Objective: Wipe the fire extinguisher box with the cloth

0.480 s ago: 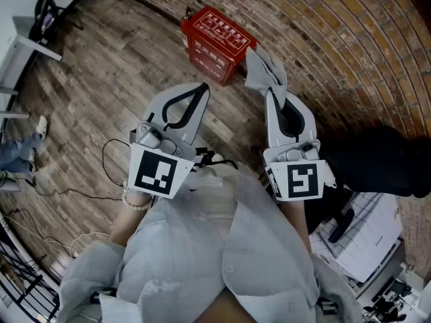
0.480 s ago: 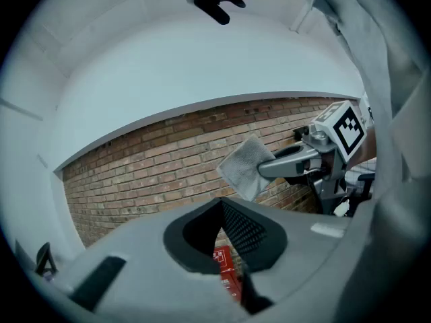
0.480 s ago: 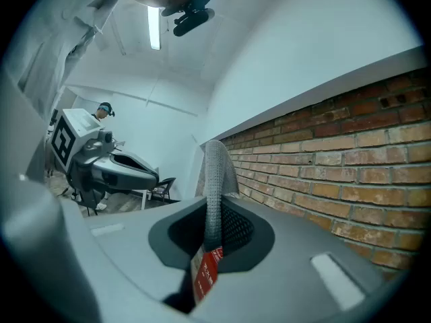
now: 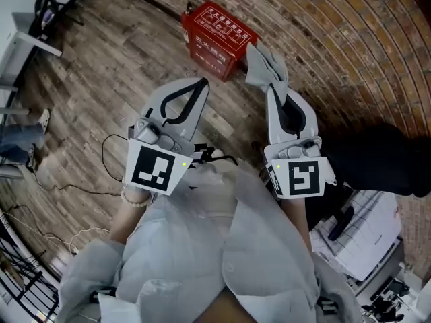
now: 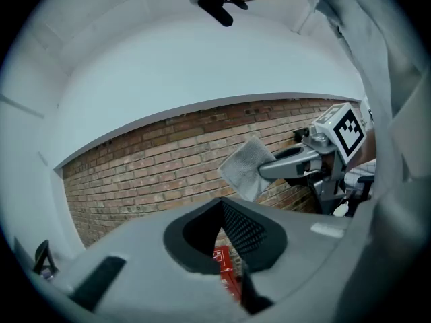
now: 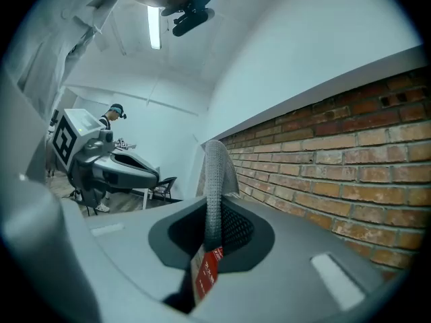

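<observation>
Red box [image 4: 217, 40], long side along wall [image 4: 337, 32], cloth [image 4: 266, 62] in right gripper [image 4: 271, 91]

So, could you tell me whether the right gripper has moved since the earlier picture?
No, not noticeably: the right gripper, shut on the grey cloth, sits as close beside the red fire extinguisher box as before.

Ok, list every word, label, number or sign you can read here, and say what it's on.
Fire extinguisher box: white characters on lid and side, too small to read.
Marker cubes on the left gripper and on the right gripper, which holds the cloth: black-and-white coded squares, no words.
Nothing else legible.
</observation>
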Demonstrator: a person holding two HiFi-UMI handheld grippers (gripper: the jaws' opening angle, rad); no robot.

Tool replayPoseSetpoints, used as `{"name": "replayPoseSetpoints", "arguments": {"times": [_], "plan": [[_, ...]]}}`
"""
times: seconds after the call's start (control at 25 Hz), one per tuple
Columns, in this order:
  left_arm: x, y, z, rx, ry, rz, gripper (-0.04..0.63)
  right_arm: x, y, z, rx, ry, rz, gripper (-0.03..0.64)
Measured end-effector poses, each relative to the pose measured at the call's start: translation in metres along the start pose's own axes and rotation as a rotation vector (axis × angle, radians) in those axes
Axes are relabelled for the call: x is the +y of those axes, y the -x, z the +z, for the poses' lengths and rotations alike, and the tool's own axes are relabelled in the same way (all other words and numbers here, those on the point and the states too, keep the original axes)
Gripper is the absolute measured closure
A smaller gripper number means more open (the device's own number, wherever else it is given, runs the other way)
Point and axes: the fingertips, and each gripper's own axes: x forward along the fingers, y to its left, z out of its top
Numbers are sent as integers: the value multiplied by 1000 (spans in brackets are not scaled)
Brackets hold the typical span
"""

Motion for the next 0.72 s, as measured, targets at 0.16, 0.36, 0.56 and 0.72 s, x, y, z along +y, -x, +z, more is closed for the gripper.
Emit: {"name": "replayPoseSetpoints", "arguments": {"times": [0.16,0.36,0.56,0.72], "plan": [[-1,2,-1,2,7,0,598,0,2,-2,2,-1,0,597],[1,5,-2,5,9,4,598,3,1,-2,-1,-14,6,597],[7,11,-5,6,12,11,598,9,-3,2,-14,-23,6,597],[13,22,-5,-4,1,14,598,18,-7,8,-25,-14,-4,597]]}}
